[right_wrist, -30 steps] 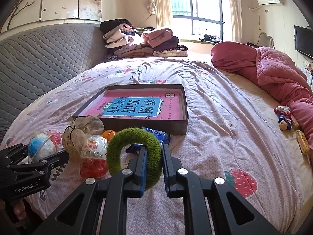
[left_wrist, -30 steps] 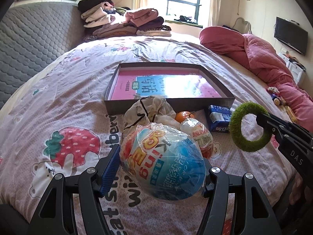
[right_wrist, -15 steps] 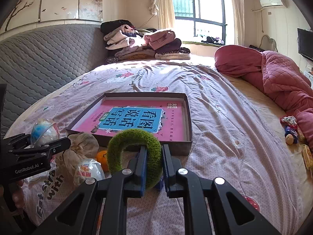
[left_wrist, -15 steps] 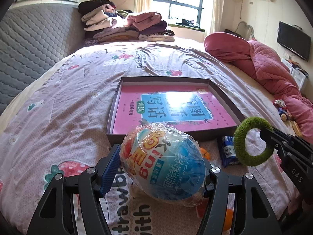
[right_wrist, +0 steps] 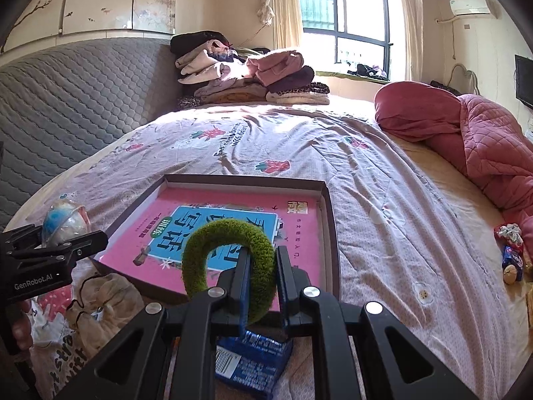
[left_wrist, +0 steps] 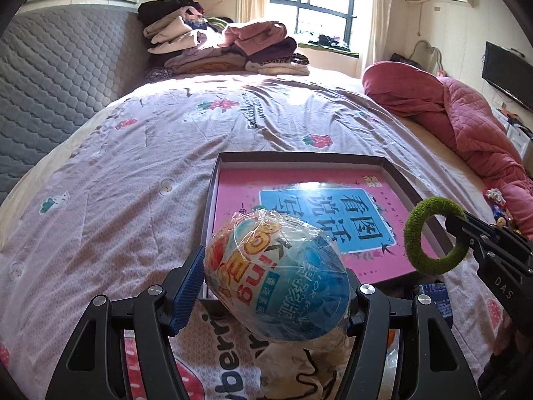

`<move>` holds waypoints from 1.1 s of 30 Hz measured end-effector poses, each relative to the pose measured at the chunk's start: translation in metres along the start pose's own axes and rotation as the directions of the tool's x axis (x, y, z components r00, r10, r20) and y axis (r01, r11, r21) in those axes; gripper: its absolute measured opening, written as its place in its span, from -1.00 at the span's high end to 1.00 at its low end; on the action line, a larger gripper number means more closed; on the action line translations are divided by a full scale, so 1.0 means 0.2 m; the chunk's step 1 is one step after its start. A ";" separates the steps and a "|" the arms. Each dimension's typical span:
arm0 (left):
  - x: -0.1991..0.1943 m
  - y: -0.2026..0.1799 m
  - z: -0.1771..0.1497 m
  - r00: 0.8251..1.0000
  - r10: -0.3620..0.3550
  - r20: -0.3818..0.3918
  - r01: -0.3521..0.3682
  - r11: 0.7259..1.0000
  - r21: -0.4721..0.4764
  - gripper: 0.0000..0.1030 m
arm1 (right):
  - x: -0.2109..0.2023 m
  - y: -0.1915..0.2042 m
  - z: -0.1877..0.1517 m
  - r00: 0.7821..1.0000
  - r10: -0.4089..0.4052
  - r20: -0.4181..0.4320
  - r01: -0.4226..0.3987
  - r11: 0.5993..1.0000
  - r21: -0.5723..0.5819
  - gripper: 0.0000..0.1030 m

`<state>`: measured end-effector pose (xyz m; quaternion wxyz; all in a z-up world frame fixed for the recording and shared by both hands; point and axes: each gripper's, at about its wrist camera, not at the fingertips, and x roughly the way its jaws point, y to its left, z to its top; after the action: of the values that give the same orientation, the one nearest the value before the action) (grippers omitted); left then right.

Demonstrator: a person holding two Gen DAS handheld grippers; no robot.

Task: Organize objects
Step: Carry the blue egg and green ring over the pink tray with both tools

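While the left gripper [left_wrist: 276,296] hangs above the near left corner of the tray [left_wrist: 213,196], its jaws are clamped on either side of a big plastic-wrapped toy egg [left_wrist: 276,276], blue pad pressed to the egg's left flank. The egg sits high off the bed [left_wrist: 133,173], its wrapper knotted on top. Over on the other side, the right gripper [right_wrist: 261,286] has its jaws pinched on a fuzzy green ring [right_wrist: 230,250], the ring standing upright between the fingers and poised over the near edge of the same tray. That tray is a shallow dark box with a pink book [right_wrist: 233,230] lying flat inside. Just below the right gripper, a blue snack packet [right_wrist: 253,360] lies on the bed beside the tray's near wall. To the left of it there's a beige drawstring pouch [right_wrist: 103,303], crumpled on the bed cover. Something orange peeks out near the packet in the left wrist view, possibly a small fruit, hard to tell. Farther back, folded clothes [right_wrist: 246,76] are stacked by the grey headboard [right_wrist: 73,100], and a red quilt [right_wrist: 466,133] is heaped along the right side.
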<state>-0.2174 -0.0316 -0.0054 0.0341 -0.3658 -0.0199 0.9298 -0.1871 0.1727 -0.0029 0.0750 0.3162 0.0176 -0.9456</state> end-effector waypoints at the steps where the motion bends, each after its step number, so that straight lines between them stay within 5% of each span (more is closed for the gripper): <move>1: 0.02 0.00 0.01 1.000 0.004 -0.003 -0.004 1.000 0.002 -0.31 | 0.03 -0.01 0.01 1.000 -0.006 -0.004 0.006 1.000 0.002 0.71; 15: 0.28 0.01 0.06 0.997 0.025 -0.068 -0.024 1.000 0.019 -0.31 | 0.32 -0.07 -0.01 0.993 -0.011 -0.114 0.013 1.000 0.020 0.71; 33: 0.39 -0.01 0.04 0.992 0.048 -0.115 -0.042 0.998 0.053 -0.31 | 0.39 -0.07 -0.05 0.985 -0.061 -0.163 0.062 0.998 0.002 0.71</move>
<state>-0.2808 -0.0235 -0.0525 0.0234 -0.4185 0.0138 0.9078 -0.2448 0.1774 -0.0584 0.0429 0.3918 0.0303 -0.9185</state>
